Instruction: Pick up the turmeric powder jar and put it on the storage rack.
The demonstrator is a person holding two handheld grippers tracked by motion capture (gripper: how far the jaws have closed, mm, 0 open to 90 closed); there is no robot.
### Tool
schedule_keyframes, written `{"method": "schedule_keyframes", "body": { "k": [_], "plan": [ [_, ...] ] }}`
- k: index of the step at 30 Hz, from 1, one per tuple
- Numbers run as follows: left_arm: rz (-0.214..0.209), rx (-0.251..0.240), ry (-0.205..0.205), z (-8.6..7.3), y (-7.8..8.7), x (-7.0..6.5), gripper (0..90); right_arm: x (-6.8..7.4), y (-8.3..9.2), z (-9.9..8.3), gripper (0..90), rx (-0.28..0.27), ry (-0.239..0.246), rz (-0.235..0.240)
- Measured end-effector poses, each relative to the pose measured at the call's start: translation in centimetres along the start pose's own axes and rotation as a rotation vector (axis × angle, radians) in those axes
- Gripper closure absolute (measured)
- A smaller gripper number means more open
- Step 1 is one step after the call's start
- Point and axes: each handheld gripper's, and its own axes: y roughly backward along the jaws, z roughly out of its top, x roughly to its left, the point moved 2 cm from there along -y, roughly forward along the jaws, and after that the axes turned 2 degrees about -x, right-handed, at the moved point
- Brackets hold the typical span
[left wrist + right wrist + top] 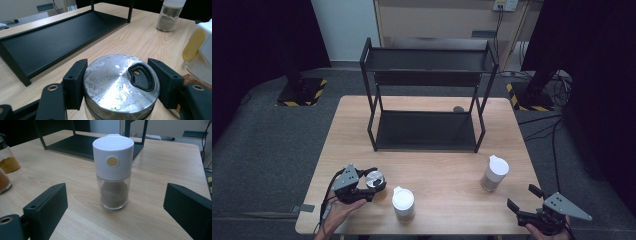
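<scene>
Steel-lidded jar (121,86) stands at the worktop's (442,172) near left corner, clamped between the left gripper's (371,184) jaws. White-capped jar (403,201) stands just beside it. Right gripper (523,197) hovers wide open, holding nothing, before another white-capped shaker (113,171).

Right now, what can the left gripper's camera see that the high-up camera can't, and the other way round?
The left gripper view alone shows the scuffed silver lid close up, with its black pour flap, and the pads pressing its sides. The high view alone shows the rack's top shelf, the right gripper with jaws apart, and the person's hands. Both show the metal-lidded jar held in the left gripper, the rack's bottom shelf, the wooden table and the far white-capped jar.
</scene>
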Motion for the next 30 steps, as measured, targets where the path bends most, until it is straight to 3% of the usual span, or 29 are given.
{"method": "schedule_keyframes", "body": {
  "k": [16, 30],
  "plan": [
    [-0.026, 0.002, -0.008, 1.6, -0.4, 0.6, 34.1, 0.0, 0.0, 0.0, 5.7, -0.001, 0.003, 0.005],
    [-0.055, -0.021, -0.032, 4.7, -1.5, 1.3, 34.1, -0.1, 0.0, 0.0, 5.8, -0.002, 0.001, 0.006]
  ]
}}
